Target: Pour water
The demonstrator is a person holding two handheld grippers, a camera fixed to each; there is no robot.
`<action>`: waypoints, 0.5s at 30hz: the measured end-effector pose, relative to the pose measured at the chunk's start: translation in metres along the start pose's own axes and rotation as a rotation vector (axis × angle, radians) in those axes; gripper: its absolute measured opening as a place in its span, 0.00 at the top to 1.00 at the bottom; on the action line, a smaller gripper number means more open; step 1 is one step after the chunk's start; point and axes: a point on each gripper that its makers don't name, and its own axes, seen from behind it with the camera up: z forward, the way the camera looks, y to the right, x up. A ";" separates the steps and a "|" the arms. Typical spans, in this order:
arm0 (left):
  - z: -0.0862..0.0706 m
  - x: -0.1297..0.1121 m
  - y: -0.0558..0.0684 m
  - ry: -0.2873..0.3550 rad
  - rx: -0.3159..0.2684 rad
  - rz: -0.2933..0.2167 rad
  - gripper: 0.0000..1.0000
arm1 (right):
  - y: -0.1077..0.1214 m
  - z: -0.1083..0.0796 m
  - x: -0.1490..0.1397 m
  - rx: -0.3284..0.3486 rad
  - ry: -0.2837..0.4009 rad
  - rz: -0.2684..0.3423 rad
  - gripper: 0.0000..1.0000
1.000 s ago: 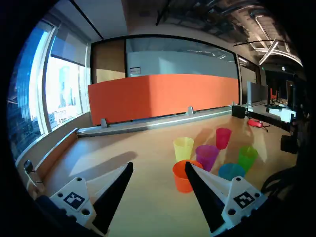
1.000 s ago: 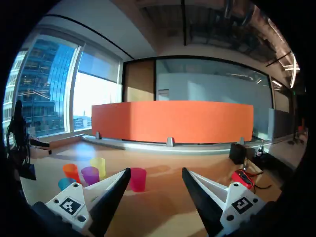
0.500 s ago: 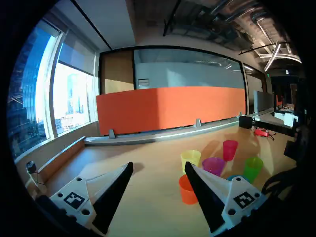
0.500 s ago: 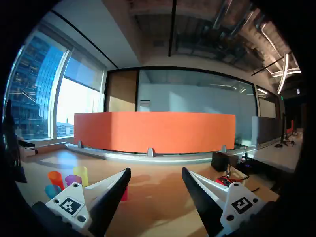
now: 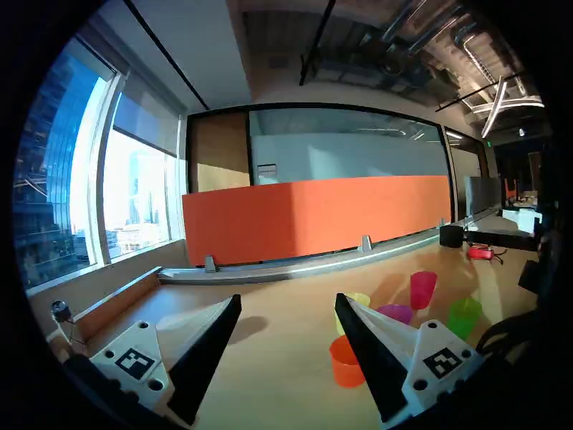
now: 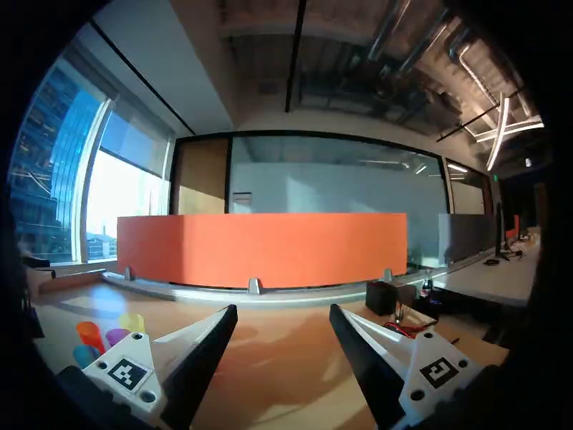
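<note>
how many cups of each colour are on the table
orange cup: 1
yellow cup: 1
purple cup: 1
pink cup: 1
green cup: 1
blue cup: 1
Total: 6 cups

Both views now tilt higher than a second ago. More ceiling (image 5: 344, 50) shows, and the coloured cups (image 5: 422, 287) sit lower and smaller on the bench (image 5: 286, 344).
</note>
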 end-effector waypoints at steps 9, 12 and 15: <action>0.002 -0.005 -0.004 0.008 0.030 -0.013 0.02 | -0.004 -0.001 -0.004 0.007 -0.005 -0.009 0.01; 0.002 -0.005 -0.005 0.017 0.035 -0.017 0.02 | -0.008 -0.002 -0.005 0.015 -0.004 -0.018 0.01; 0.002 -0.007 -0.005 0.025 0.045 -0.015 0.02 | -0.012 -0.001 -0.006 0.017 -0.005 -0.028 0.01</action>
